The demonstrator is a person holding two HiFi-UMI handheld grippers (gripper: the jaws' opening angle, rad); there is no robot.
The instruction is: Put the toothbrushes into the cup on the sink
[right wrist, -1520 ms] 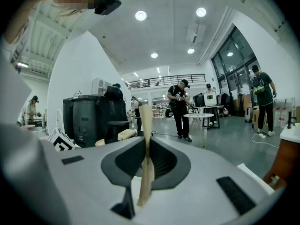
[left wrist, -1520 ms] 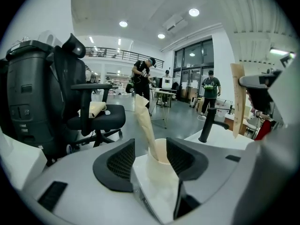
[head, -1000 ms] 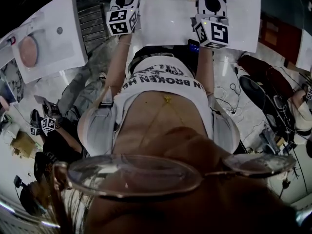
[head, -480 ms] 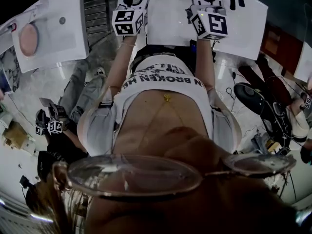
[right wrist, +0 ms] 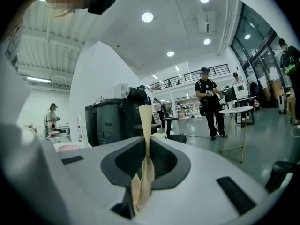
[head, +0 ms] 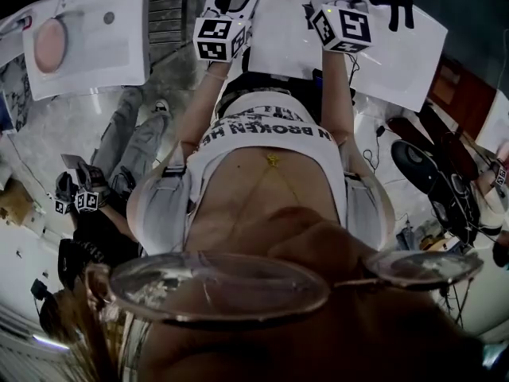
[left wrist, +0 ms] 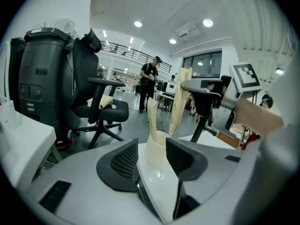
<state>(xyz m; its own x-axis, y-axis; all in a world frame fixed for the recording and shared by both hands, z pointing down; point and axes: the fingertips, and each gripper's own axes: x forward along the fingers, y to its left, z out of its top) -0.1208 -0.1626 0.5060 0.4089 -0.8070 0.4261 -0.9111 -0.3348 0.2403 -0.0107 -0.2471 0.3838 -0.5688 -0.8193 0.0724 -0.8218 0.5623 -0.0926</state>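
Both grippers sit higher in the head view than a second ago, the right gripper (right wrist: pixel 146 149) having shifted the more, and the white slab (head: pixel 87 30) with a pink disc at upper left has slid toward the top edge. Left gripper (left wrist: pixel 152 141): jaws grasping the cream cup (left wrist: pixel 157 154), a pad at each side of it (whether its base rests on the white worktop (head: pixel 274 38) cannot be told). First toothbrush (left wrist: pixel 152 116), cream and apparently paper-wrapped, stands in the cup and leans slightly left. Right gripper: jaws clenched on the second toothbrush (right wrist: pixel 145 125), likewise cream, held upright with its upper end well clear of the jaw tips. In the left gripper view that second toothbrush stands just right of the cup and taller than it, apart from the first. Both grippers are over the near part of the worktop. Beyond it, a black office chair (left wrist: pixel 101 109) and a standing person (left wrist: pixel 150 83) on the grey floor.
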